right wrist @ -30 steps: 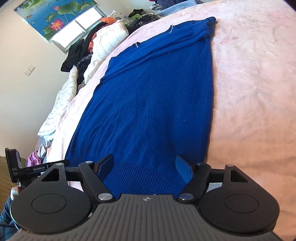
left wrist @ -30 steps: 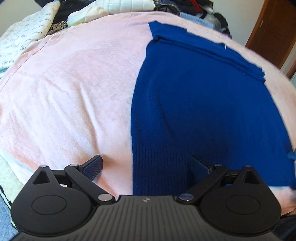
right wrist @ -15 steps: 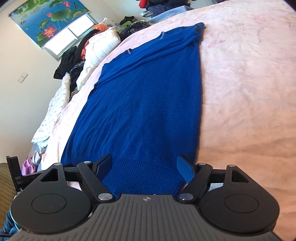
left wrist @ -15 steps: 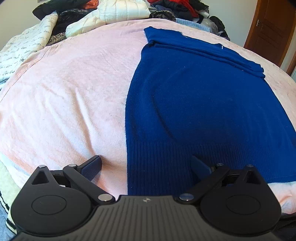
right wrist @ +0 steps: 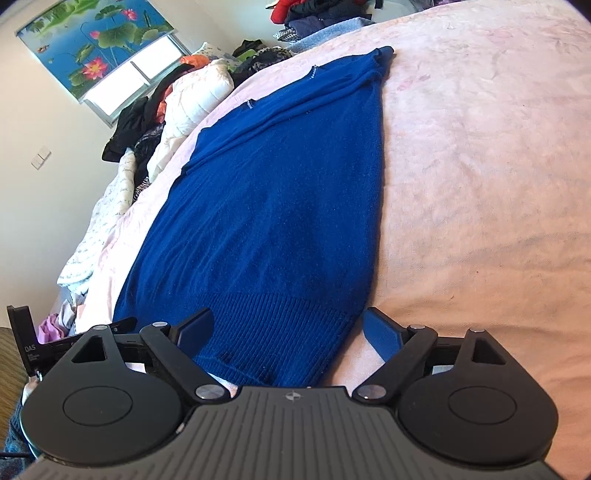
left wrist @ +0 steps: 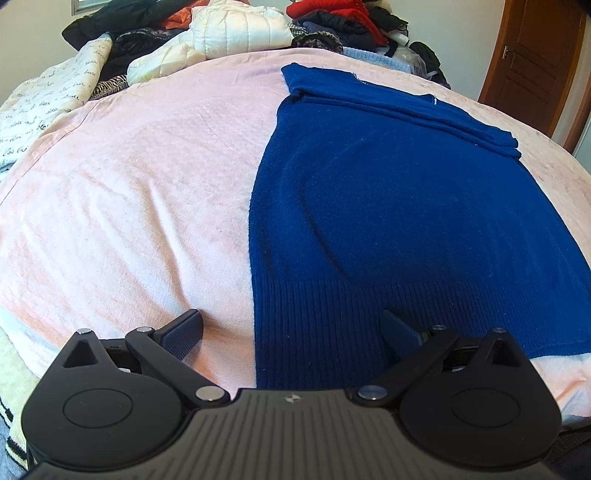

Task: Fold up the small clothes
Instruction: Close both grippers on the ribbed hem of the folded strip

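A blue knit sweater [left wrist: 399, 206] lies flat on a pink bed cover [left wrist: 129, 192], ribbed hem toward me, sleeves folded across its far end. My left gripper [left wrist: 291, 330] is open over the hem's left corner, one finger over the pink cover, the other over the knit. In the right wrist view the sweater [right wrist: 280, 206] runs away from me. My right gripper [right wrist: 288, 330] is open over the hem's right corner, its right finger over the pink cover [right wrist: 480, 184]. Neither gripper holds anything.
A heap of clothes and a white quilted jacket [left wrist: 236, 33] lies at the far end of the bed. A brown door [left wrist: 535, 62] is at the far right. A lotus-print window blind [right wrist: 96, 40] hangs on the wall left of the bed.
Both grippers have drawn back toward the hem's near edge and tilted up, so more of the bed's far end and the room shows. The sweater has not moved.
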A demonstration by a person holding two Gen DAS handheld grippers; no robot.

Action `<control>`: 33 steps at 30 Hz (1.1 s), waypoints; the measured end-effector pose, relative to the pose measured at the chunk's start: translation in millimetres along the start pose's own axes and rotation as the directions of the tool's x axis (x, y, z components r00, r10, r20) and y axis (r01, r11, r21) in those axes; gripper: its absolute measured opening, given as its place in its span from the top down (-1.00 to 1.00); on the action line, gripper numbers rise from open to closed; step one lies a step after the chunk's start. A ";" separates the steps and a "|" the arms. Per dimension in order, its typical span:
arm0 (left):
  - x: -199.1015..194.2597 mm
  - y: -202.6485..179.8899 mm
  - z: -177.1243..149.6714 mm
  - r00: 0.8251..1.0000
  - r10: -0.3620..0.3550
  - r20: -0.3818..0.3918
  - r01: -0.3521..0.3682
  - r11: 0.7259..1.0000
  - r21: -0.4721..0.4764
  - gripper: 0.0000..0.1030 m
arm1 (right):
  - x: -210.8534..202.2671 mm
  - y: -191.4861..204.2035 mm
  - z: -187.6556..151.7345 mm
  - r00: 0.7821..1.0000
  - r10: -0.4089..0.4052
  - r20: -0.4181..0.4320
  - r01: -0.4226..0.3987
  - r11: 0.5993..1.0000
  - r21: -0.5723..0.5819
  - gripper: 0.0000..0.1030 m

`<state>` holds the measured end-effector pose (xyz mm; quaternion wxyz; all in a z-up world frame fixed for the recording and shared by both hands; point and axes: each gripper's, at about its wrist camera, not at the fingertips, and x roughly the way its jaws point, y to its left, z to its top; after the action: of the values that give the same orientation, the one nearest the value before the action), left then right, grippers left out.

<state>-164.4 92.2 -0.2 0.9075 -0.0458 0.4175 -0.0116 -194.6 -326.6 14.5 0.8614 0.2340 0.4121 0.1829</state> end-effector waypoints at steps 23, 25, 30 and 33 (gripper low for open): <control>21.4 73.9 7.4 0.742 -0.670 0.001 0.559 0.619 -0.552 -0.86 | -6.9 -18.2 -3.8 0.995 0.094 0.030 -0.096 0.990 0.101 -0.80; 20.3 73.2 9.8 0.766 -0.643 -0.023 0.531 0.652 -0.541 -0.24 | -8.9 -21.6 -3.4 0.994 0.103 0.035 -0.107 0.985 0.137 -0.80; 28.8 85.9 3.7 0.769 -0.638 -0.051 0.497 0.645 -0.581 0.36 | -19.2 -51.2 -0.6 0.974 0.206 0.089 -0.224 0.916 0.334 -0.79; 26.0 83.4 1.9 0.784 -0.619 -0.054 0.489 0.669 -0.560 0.44 | -21.2 -57.0 1.8 0.981 0.180 0.067 -0.192 0.916 0.351 -0.81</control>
<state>-147.5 173.9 -26.4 0.7556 -0.4115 0.4763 -0.1815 -198.7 -384.8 -2.9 0.7902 0.4273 0.3998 0.1824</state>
